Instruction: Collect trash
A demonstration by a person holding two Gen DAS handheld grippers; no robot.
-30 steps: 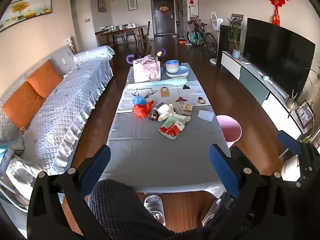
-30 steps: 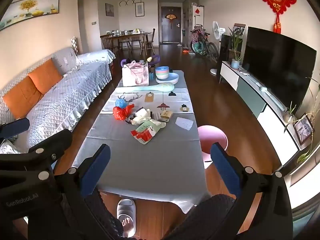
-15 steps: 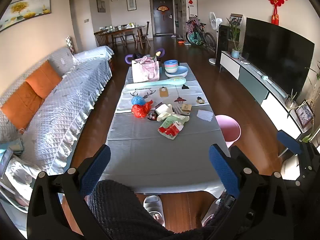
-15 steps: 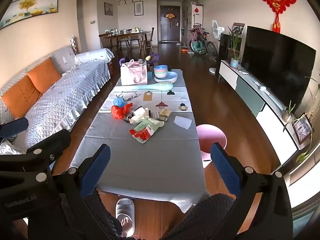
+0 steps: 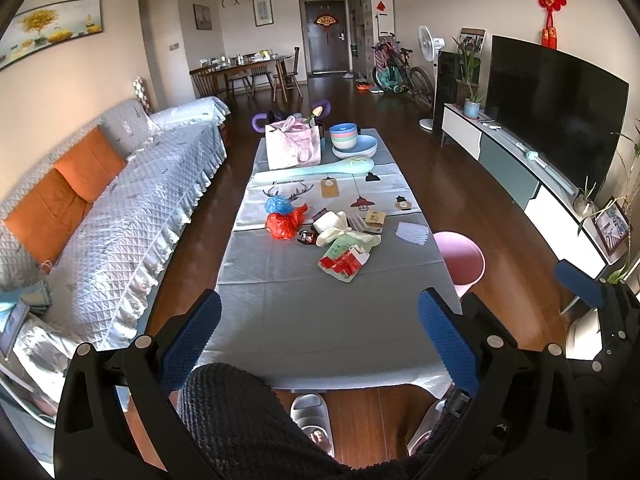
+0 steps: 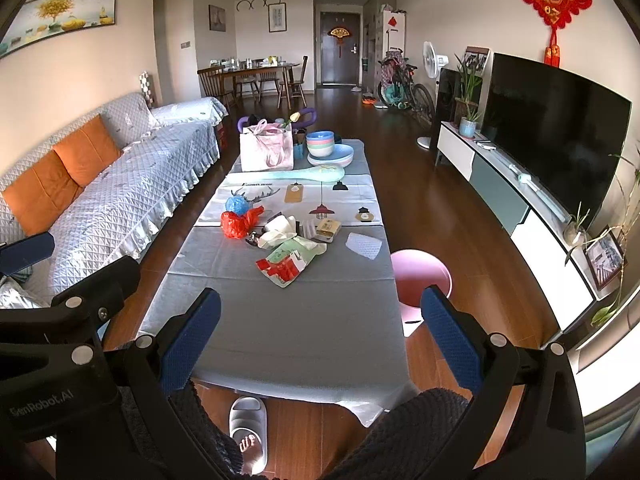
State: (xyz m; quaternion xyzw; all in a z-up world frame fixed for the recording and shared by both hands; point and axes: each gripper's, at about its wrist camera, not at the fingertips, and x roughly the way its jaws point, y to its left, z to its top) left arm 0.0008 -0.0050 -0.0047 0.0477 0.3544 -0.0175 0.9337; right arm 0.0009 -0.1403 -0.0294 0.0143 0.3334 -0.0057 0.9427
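A heap of trash lies mid-table on the long grey-clothed coffee table: a red plastic bag, a blue bag, a red-and-green wrapper, cream wrappers and a white napkin. The same heap shows in the right wrist view, with the red bag and the wrapper. My left gripper is open and empty, held over the near table end. My right gripper is open and empty beside it. A pink bin stands at the table's right side.
A pink tote bag, stacked bowls and a large mint spoon sit at the table's far end. A sofa runs along the left, a TV unit along the right. My knees and a slippered foot are below.
Both grippers have drifted slightly forward toward the table; the trash heap sits a little nearer in both views. Both stay open and empty.
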